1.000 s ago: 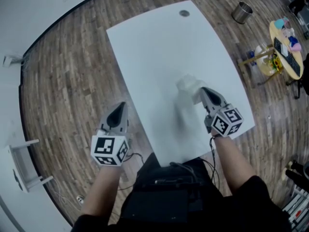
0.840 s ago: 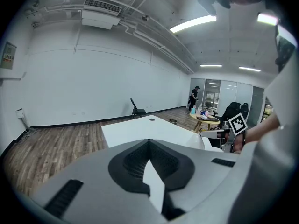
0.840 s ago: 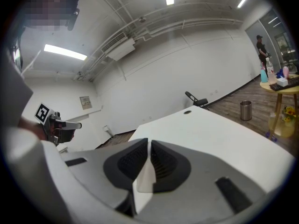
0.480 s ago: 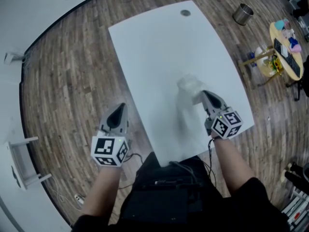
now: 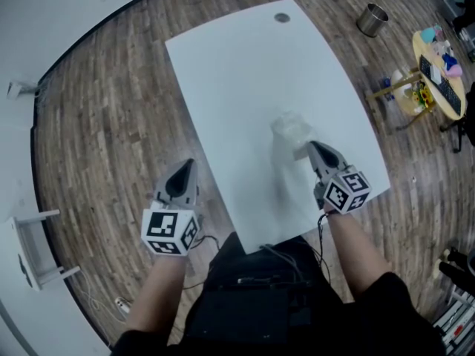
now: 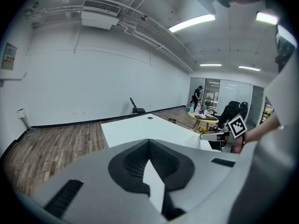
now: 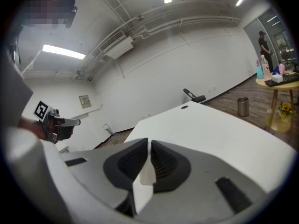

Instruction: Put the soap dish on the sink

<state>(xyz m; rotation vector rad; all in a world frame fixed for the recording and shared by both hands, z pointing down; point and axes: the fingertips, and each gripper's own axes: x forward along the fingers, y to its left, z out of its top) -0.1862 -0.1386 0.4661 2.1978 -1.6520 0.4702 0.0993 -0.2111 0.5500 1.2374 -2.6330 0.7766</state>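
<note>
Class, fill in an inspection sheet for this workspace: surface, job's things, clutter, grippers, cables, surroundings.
Surface: white table, bare apart from a round hole at the far end.
Job's things: one pale thing, blurry, possibly the soap dish, just ahead of the right gripper; no sink seen.
Clutter: nothing seen.
Grippers: left gripper shut and empty, beside the table, not over it; right gripper's jaws nearly together, grip unclear.
Cables: dark cables at the person's waist.
Surroundings: wood floor, metal bin, loaded round side table.

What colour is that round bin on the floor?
Silver-grey round metal bin; clearest in the head view.
</note>
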